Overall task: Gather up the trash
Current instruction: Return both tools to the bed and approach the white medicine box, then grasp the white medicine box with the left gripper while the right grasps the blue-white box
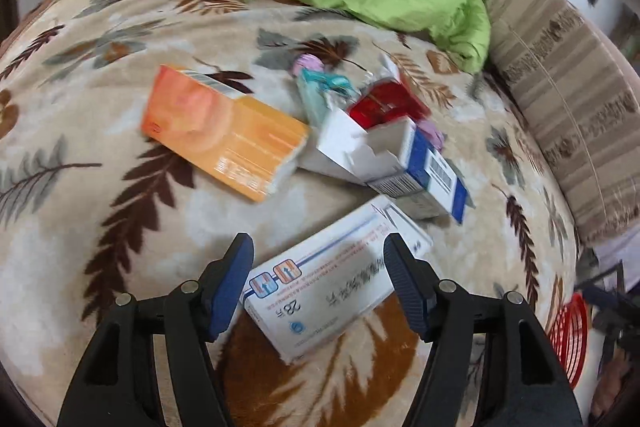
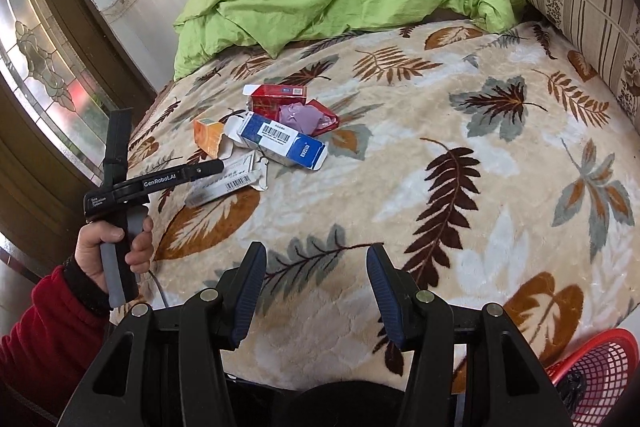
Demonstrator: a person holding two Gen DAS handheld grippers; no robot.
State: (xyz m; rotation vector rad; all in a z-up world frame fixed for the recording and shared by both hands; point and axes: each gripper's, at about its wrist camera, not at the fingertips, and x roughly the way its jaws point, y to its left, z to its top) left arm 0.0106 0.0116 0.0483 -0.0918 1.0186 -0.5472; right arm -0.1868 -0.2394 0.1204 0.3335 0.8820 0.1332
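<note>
Our left gripper (image 1: 319, 281) hovers with jaws spread over a white medicine box (image 1: 332, 279) that lies between the pads untouched on the leaf-patterned blanket (image 1: 100, 155). The rest of the trash sits beyond it: an orange box (image 1: 224, 131) at eleven o'clock, a blue-and-white box (image 1: 420, 171) and a red packet (image 1: 380, 107) at one o'clock. Our right gripper (image 2: 316, 291) hangs spread and empty over bare blanket, the pile at eleven o'clock from it and the red basket (image 2: 600, 371) at four o'clock.
</note>
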